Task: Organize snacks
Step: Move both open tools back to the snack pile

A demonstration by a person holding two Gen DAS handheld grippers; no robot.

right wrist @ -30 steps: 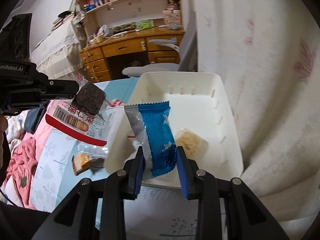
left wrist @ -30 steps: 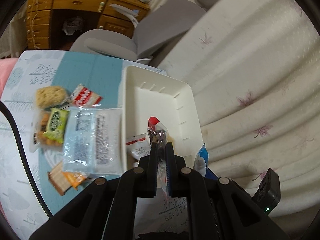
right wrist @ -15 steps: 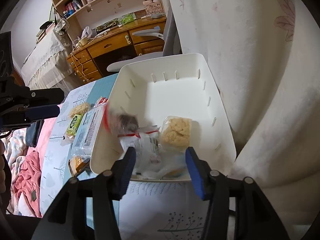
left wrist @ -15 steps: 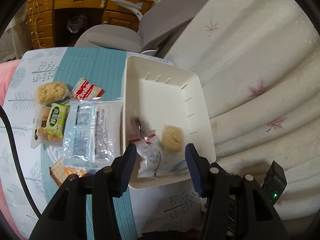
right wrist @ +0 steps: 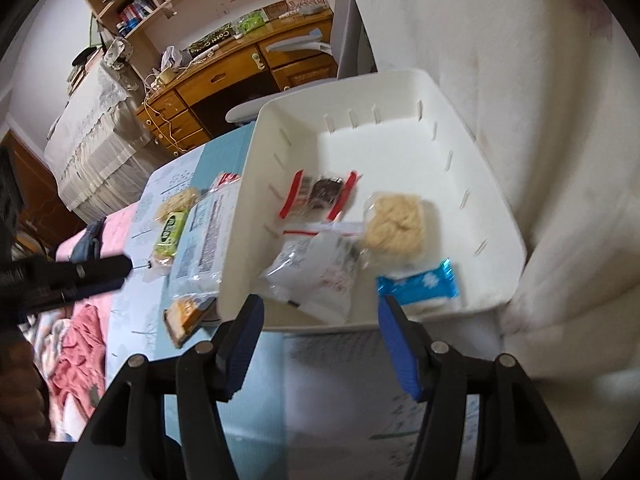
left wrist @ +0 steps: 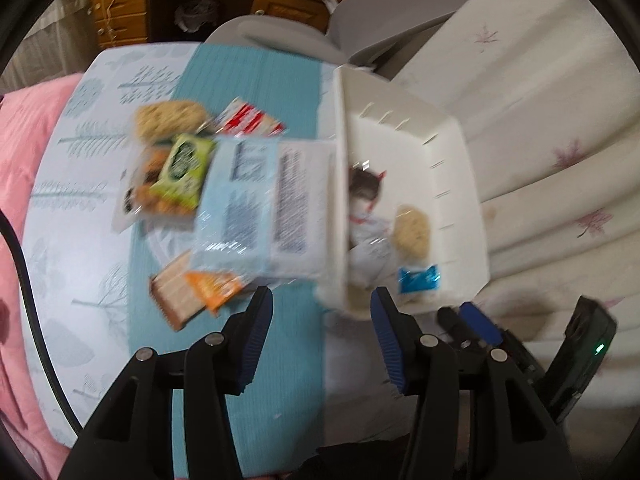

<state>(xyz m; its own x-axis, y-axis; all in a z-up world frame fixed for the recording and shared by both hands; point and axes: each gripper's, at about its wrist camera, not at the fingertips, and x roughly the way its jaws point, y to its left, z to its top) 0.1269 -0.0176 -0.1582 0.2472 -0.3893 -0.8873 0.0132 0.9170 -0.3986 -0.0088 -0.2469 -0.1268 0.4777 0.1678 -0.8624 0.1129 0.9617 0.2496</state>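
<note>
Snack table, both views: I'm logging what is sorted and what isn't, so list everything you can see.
white bin: 1, white, table's right side
blue packet: 1, blue, bin's near corner
puffed cake: 1, beige, in bin
dark snack pack: 1, red-edged, in bin
clear pouch: 1, whitish, in bin
large pale pack: 1, light blue, beside bin
green packet: 1, green, on table
orange packet: 1, orange, table's near edge
left tool: open, empty
right tool: open, empty

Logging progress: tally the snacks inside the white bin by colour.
Beige cake: 1
Blue packet: 1
Red-edged dark packet: 1
Clear whitish pouch: 1
Total: 4
</note>
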